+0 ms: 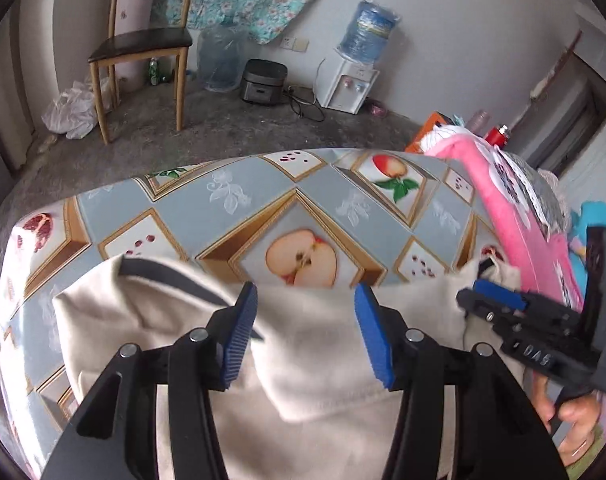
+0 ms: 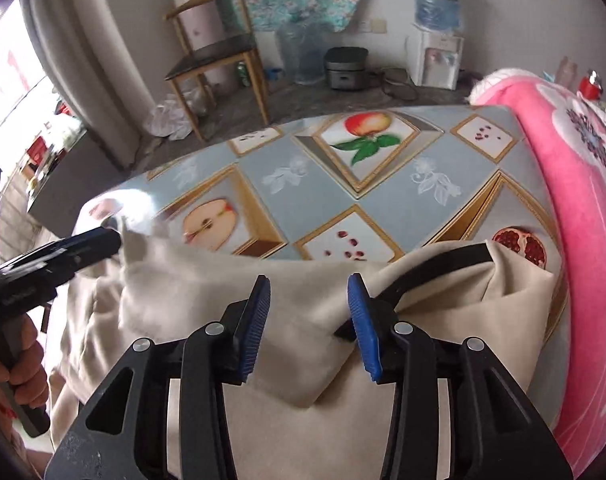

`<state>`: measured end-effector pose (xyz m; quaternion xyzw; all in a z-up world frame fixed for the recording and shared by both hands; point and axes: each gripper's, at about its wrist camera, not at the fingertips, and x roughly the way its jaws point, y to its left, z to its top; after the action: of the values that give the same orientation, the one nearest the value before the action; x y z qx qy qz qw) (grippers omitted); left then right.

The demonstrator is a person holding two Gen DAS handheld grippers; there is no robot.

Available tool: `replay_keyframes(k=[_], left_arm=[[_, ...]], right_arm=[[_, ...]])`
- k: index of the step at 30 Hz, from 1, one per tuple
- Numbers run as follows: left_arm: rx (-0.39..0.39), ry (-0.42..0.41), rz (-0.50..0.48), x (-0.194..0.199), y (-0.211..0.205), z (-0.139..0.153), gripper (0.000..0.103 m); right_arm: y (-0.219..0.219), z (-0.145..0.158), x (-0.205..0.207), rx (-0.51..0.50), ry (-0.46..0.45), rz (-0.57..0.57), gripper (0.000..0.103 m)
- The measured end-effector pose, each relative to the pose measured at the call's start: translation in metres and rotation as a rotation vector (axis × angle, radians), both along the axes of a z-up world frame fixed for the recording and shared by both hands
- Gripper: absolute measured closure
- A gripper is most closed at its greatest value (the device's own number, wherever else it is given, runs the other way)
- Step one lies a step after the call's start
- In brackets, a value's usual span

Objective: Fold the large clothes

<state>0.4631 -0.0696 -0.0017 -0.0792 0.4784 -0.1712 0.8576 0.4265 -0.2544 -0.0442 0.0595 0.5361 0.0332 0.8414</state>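
A cream garment with a black trim strip (image 1: 303, 360) lies on the fruit-print tablecloth (image 1: 303, 200), bunched at the near edge. My left gripper (image 1: 305, 336) hangs open just above it, with cloth below the gap and nothing held. My right gripper (image 2: 309, 328) is open the same way over the garment (image 2: 303, 360). Each gripper shows in the other's view, the right one (image 1: 499, 300) at the garment's right corner and the left one (image 2: 103, 240) at its left corner. Whether either touches the cloth there I cannot tell.
A pink flowered blanket (image 2: 575, 200) lies along the table's right side. Beyond the table stand a wooden chair (image 1: 143, 44), a rice cooker (image 1: 263, 82), a water dispenser (image 1: 349, 84) and large water bottles on the grey floor.
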Motion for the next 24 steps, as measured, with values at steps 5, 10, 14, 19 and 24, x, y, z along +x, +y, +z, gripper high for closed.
replay_keyframes(k=[5,10,14,19,24], left_arm=[[0.059,0.134,0.113,0.033,0.010,-0.044,0.054],[0.010,0.102,0.109,0.019,0.022,-0.032,0.054],[0.082,-0.032,-0.021,-0.011,0.002,-0.006,0.053],[0.364,0.008,-0.139,-0.029,-0.035,-0.041,0.050],[0.286,-0.049,-0.103,-0.043,-0.025,-0.025,0.050]], right_arm=[[-0.012,-0.027,-0.006,-0.014,0.059,-0.009,0.064],[-0.013,-0.003,-0.010,0.028,0.031,-0.004,0.062],[0.011,0.011,-0.019,0.099,-0.019,0.083,0.060],[0.046,-0.024,-0.027,-0.056,0.054,0.154,0.060],[0.048,-0.003,-0.045,-0.041,0.015,0.136,0.060]])
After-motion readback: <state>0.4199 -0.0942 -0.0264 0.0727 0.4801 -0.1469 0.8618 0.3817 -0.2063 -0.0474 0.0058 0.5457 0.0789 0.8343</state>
